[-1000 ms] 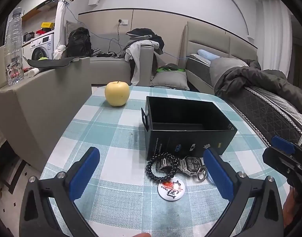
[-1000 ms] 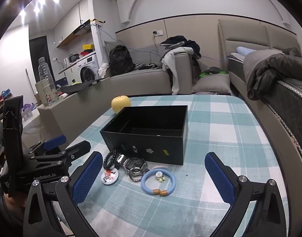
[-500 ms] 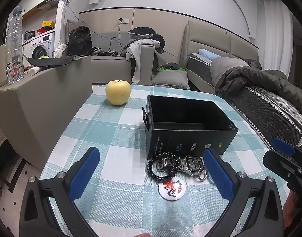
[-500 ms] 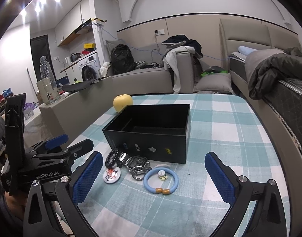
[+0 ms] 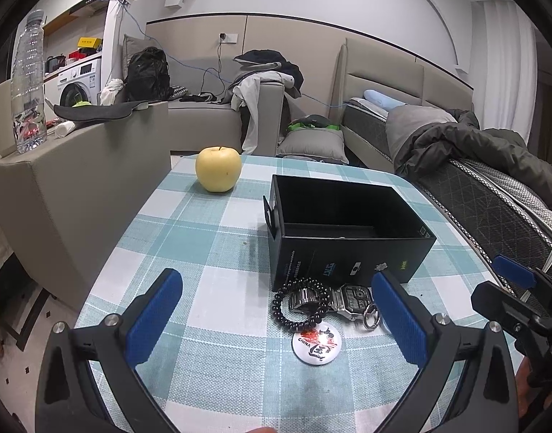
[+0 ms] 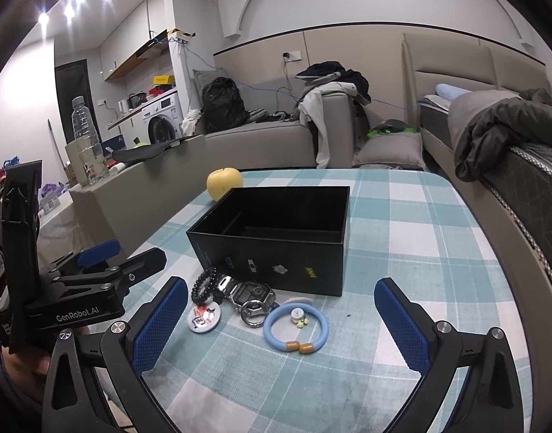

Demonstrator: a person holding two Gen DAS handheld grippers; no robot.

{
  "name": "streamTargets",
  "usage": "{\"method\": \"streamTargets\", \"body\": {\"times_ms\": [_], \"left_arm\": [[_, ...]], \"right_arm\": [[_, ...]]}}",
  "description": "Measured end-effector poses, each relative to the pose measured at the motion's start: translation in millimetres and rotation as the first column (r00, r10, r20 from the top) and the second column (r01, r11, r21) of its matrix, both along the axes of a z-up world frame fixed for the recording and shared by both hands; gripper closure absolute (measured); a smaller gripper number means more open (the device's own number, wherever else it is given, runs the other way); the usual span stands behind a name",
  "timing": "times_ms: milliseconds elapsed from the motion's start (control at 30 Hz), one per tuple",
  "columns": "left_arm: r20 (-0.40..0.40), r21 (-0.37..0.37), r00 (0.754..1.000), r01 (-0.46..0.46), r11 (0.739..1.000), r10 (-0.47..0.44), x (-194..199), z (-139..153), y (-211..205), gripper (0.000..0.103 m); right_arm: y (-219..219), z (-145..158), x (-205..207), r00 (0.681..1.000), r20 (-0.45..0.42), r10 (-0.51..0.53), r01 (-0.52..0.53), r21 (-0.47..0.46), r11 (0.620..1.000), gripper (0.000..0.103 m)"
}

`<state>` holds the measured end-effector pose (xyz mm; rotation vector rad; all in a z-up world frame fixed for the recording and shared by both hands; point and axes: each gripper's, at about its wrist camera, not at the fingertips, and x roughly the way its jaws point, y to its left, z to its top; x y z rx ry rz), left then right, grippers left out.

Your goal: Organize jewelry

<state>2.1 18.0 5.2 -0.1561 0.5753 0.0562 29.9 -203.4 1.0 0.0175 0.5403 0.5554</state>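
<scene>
Both pairs of jaws stand spread wide with nothing between them, the left gripper point(image 5: 276, 310) and the right gripper point(image 6: 281, 310) held just above the near edge of the desk point(image 6: 420, 223), which wears a teal and white checked cloth. At the far left of the desk sits a yellow apple point(image 5: 218, 168). To its right, at mid-desk, an open black box point(image 6: 276, 238) shows a bare interior. Along the box's near wall lies the jewelry, left to right: a black bead bracelet point(image 5: 300, 304) overlapping the steel band of a digital watch point(image 6: 248, 294), a round white badge point(image 5: 316, 344) just nearer than the beads, a metal ring point(image 6: 253, 313) touching the watch, then a light blue bangle point(image 6: 295, 328) ringing a few small pale pieces. Off the desk to the far left, a water bottle point(image 5: 28, 83) stands on a grey sofa arm.
</scene>
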Motion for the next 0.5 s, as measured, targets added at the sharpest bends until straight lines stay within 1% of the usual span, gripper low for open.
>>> {"method": "streamTargets", "body": {"times_ms": [500], "left_arm": [[-0.011, -0.003, 1.0, 0.002, 1.0, -0.002, 2.3, -1.5, -2.0, 0.001]], "right_arm": [[0.4, -0.8, 1.6, 1.0, -0.003, -0.009, 0.009, -0.008, 1.0, 0.0]]}}
